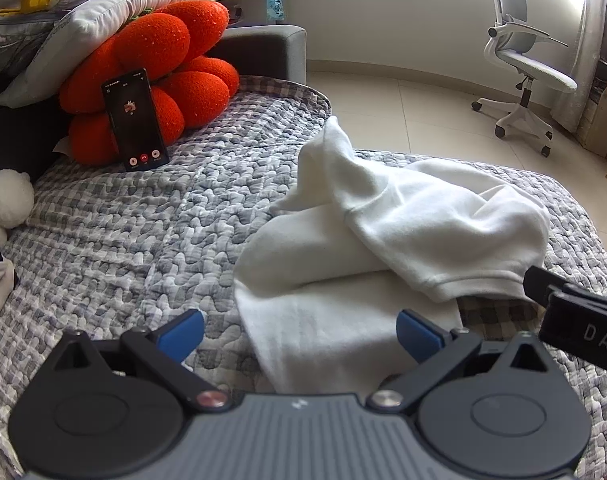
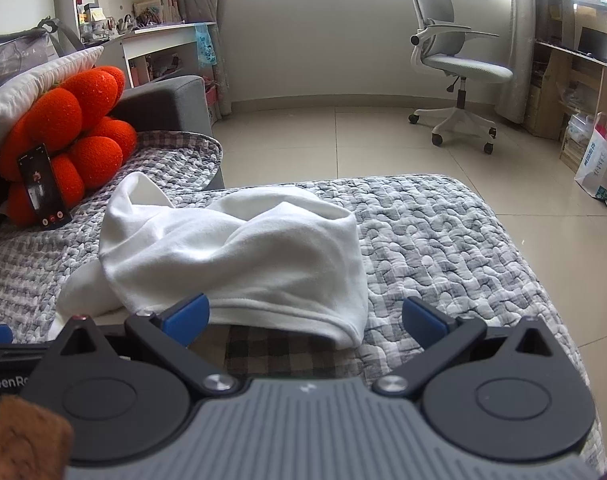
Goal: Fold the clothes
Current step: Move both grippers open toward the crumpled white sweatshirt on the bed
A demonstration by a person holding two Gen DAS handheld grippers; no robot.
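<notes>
Lying crumpled just ahead of both spread, empty tools [image 1: 299, 334] [image 2: 305, 318]: white garment [image 2: 239, 256].

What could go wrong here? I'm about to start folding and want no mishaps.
1. The garment lies bunched and twisted, so a grab at its hem may catch several layers and fold it crooked.
2. The phone only leans on the red cushion; tugging the quilt could tip it.
</notes>
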